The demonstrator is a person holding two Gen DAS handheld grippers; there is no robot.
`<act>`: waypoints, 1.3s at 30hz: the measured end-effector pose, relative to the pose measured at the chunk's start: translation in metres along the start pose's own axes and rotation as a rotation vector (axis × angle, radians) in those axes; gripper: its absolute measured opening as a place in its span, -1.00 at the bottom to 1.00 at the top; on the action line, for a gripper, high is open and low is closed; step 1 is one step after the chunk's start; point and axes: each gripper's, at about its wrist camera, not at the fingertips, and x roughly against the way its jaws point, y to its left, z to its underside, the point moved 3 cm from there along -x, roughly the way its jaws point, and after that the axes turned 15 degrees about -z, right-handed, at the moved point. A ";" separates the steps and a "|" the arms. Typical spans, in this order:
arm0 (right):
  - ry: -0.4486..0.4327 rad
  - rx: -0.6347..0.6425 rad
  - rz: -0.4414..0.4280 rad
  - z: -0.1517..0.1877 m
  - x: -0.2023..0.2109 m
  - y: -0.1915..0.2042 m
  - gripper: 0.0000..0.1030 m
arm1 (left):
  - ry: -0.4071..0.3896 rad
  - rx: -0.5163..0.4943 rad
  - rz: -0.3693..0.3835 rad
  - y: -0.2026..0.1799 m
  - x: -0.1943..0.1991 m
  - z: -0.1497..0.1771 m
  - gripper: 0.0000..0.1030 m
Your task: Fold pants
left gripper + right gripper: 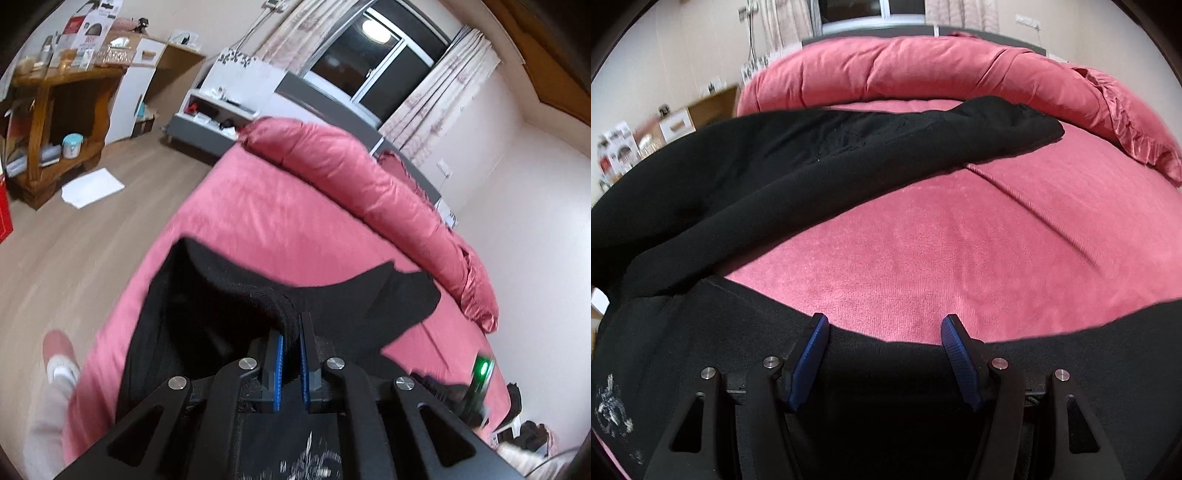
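Pants (783, 155), black, are spread over the pink bed cover (923, 251), one leg stretching toward the far right near the rolled pink duvet (923, 70). The left gripper (291, 332) is clenched on a bunched fold of the fabric, lifted off the bed. The right gripper (884, 328) sits with jaws released, wide apart, over the near edge of the pants, nothing pinched.
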 end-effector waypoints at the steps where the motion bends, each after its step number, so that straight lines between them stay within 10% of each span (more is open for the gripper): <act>1: -0.021 -0.001 0.006 -0.011 0.006 0.003 0.24 | 0.010 -0.009 0.002 -0.001 0.000 0.008 -0.87; 8: -0.060 -0.096 -0.212 -0.115 0.006 0.046 0.69 | 0.040 -0.078 0.014 -0.012 0.007 0.044 -0.87; 16: 0.039 -0.298 -0.127 -0.176 -0.065 0.053 0.63 | 0.059 -0.165 0.005 -0.023 0.015 0.067 -0.87; 17: 0.064 -0.301 -0.099 -0.174 -0.073 0.050 0.56 | 0.059 -0.166 0.003 -0.023 0.016 0.068 -0.87; 21: 0.124 -0.297 -0.121 -0.158 -0.081 0.033 -0.81 | 0.048 -0.143 -0.011 -0.016 0.018 0.055 -0.87; 33: -0.162 -0.254 -0.365 -0.042 0.096 0.036 -0.81 | -0.054 0.076 0.006 0.036 0.049 0.002 -0.87; 39: -0.067 -0.309 -0.318 0.071 0.072 0.037 -0.81 | 0.078 0.129 -0.047 0.066 0.045 0.040 -0.87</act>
